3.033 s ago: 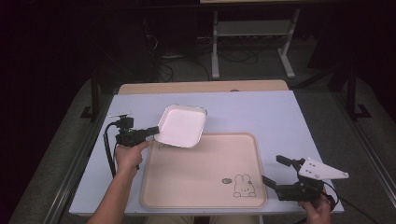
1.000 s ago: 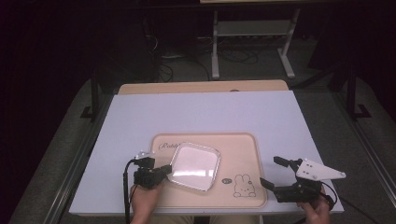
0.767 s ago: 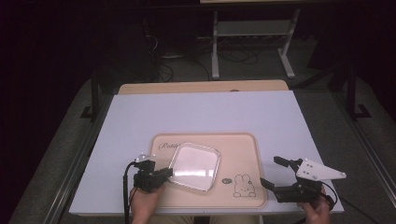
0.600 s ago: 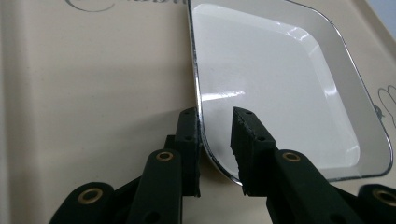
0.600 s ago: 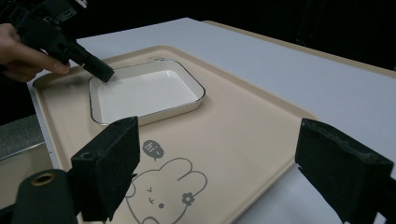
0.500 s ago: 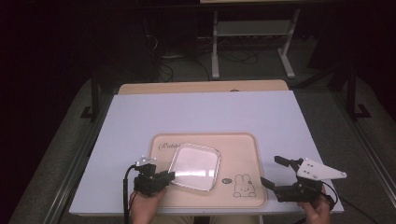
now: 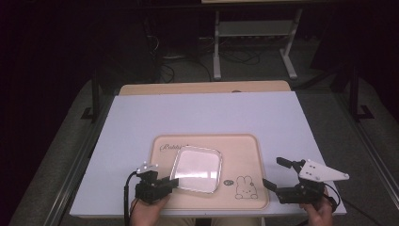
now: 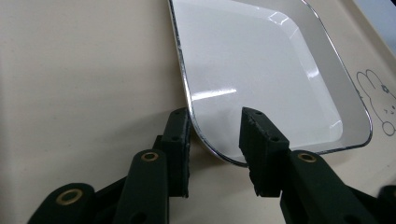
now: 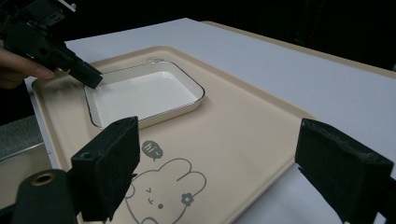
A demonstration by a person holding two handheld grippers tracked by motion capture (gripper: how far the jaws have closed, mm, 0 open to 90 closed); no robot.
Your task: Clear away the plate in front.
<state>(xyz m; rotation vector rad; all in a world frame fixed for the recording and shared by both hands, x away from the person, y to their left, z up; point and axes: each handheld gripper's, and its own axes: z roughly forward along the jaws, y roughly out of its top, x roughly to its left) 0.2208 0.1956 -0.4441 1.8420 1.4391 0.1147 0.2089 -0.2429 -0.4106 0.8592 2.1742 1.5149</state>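
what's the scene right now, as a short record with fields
work in hand: white dish set on the beige tray
dish: square, shallow, empty, lying flat on the tray's left part
tray: on the white table, rabbit drawing near its front right
left gripper: jaws have just been opening, straddling the dish's near corner rim with gaps beside the pads
right gripper: open wide, nothing between the jaws, at the tray's right front corner

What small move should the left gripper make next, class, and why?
Probably draw the left gripper back off the white dish: its fingers have just been opening, they straddle the rim without pressing, and the dish lies flat on the beige tray.
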